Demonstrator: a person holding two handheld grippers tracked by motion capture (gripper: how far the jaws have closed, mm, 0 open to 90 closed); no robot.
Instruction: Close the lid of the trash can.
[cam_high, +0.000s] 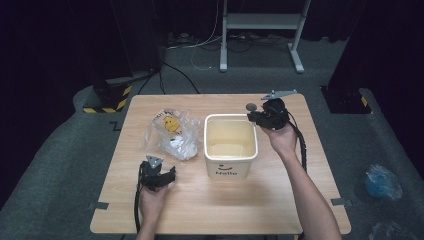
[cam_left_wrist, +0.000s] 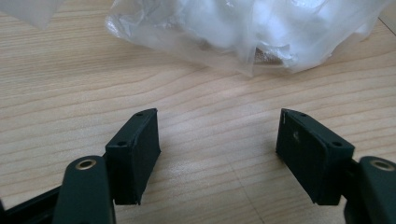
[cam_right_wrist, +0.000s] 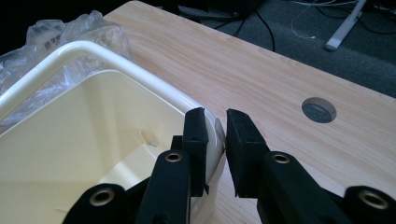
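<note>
We've got a light wooden desk (cam_high: 280, 200) with rounded corners sitting on grey carpet, and the room around it is pretty dark. There's a white metal frame (cam_high: 260, 30) and some loose cables on the floor behind it, plus a crumpled blue plastic bag (cam_high: 382, 181) on the carpet off to the right.

On the desk, a cream square plastic bin (cam_high: 230, 145) with a smiley print stands about in the middle. A crinkled clear plastic bag (cam_high: 172, 132) lies just beside its left side.

Our left gripper (cam_left_wrist: 217, 149) sits low over bare wood near the front, jaws spread wide with nothing between them, the clear bag just ahead. Our right gripper (cam_right_wrist: 215, 144) comes in from the far right corner of the bin, forearm angled across the desk, jaws clamped on the bin's rim, one inside and one outside.
</note>
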